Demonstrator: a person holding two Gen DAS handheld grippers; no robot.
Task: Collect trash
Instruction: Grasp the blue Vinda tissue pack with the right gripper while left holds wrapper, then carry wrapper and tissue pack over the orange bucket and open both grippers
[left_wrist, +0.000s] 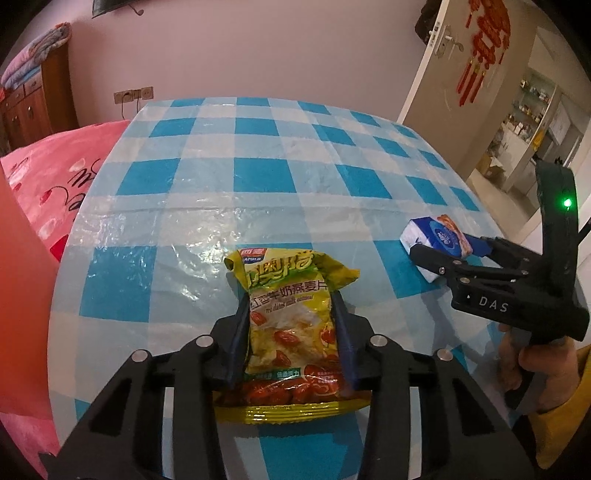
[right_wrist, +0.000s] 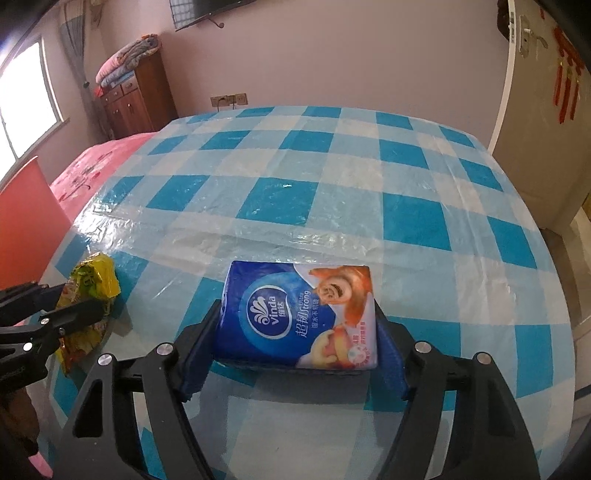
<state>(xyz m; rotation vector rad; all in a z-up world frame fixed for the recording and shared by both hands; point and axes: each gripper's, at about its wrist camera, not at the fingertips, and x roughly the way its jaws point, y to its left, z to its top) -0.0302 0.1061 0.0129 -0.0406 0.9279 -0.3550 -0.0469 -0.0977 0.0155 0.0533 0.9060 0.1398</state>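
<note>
We see a worktop (left_wrist: 258, 192) covered by a blue-and-white checked cloth under a clear plastic sheet. Two pieces of trash lie on it, both toward the near edge.

Left gripper (left_wrist: 291, 314): its fingers (left_wrist: 238, 332) are closed on a yellow-green crinkled foil snack packet printed with red dates (left_wrist: 291, 321). The blue pads press both long sides of the packet, which pinches inward between them. The packet lies flat on the worktop near the near edge, its torn top pointing toward the far edge. In the right wrist view the same packet (right_wrist: 90, 295) shows at the near left corner of the worktop, with the left gripper (right_wrist: 81, 306) clamped across it.

Right gripper (right_wrist: 295, 332): its fingers (right_wrist: 199, 350) flank a blue-and-white soft plastic pack of tissues (right_wrist: 295, 314). The left pad touches the pack's side; on the right, the pad sits just beside the pack, and we cannot tell whether it presses. No pinching of the pack is visible. The pack rests flat on the worktop, nearer the right edge. From the left wrist view, the tissue pack (left_wrist: 436, 236) sits between the right gripper's fingertips (left_wrist: 450, 251), and a hand (left_wrist: 543, 362) in a yellow sleeve (left_wrist: 569, 435) holds that gripper's handle.

Beyond the left edge lies a pink bedspread (left_wrist: 55, 177).
</note>
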